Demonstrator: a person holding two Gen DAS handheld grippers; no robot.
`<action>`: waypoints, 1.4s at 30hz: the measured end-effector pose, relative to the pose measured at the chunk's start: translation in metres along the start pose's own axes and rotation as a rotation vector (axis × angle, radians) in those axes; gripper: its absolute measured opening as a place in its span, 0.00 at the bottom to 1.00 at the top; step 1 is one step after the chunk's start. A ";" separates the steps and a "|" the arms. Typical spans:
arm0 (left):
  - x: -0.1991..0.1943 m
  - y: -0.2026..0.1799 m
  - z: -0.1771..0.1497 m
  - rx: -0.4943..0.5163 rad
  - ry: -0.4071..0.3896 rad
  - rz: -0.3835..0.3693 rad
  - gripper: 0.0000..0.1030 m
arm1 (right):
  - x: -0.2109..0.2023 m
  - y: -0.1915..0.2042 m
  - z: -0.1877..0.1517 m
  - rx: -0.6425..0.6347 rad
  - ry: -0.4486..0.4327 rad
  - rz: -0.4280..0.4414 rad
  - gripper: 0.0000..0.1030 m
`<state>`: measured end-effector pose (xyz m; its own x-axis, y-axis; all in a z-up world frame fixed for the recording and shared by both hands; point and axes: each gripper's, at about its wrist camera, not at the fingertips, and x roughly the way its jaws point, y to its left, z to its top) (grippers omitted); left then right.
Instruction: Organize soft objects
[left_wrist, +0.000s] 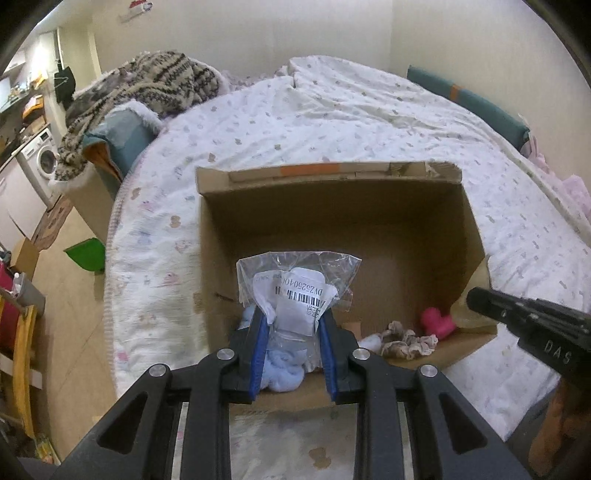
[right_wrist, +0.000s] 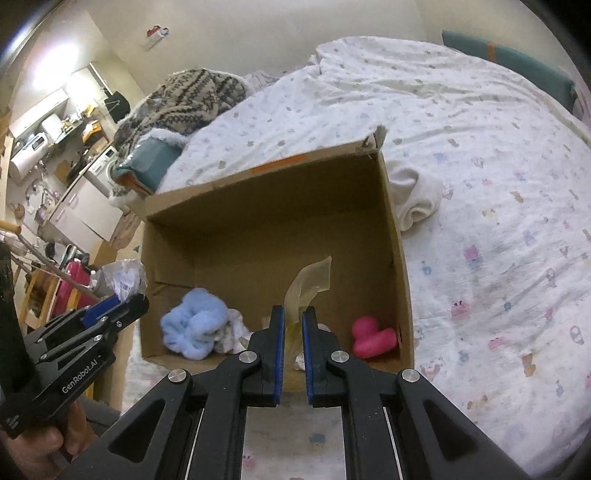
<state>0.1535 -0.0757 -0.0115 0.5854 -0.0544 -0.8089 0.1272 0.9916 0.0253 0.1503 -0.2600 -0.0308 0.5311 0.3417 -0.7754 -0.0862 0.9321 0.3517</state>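
An open cardboard box lies on the bed. Inside are a fluffy light-blue item, a pink rubber duck and a beige scrunchie. My left gripper is shut on a clear plastic bag with a white barcode label, held over the box's near edge; it also shows in the right wrist view. My right gripper is shut on a strip of yellowish packing tape that hangs from the box.
The bed has a white patterned quilt. A white rolled cloth lies right of the box. A knitted blanket is piled at the bed's far left. A washing machine and clutter stand on the floor at left.
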 end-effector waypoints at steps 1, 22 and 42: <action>0.005 -0.002 0.000 -0.001 0.010 -0.003 0.23 | 0.005 -0.002 -0.002 0.003 0.010 -0.004 0.10; 0.058 -0.012 -0.012 0.013 0.096 -0.018 0.23 | 0.045 -0.007 -0.018 -0.002 0.144 -0.071 0.13; 0.045 -0.011 -0.013 -0.027 0.106 0.008 0.67 | 0.023 -0.017 -0.009 0.073 0.071 -0.006 0.73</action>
<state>0.1684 -0.0871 -0.0558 0.4986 -0.0347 -0.8661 0.0998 0.9949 0.0175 0.1559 -0.2672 -0.0593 0.4702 0.3466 -0.8116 -0.0203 0.9237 0.3826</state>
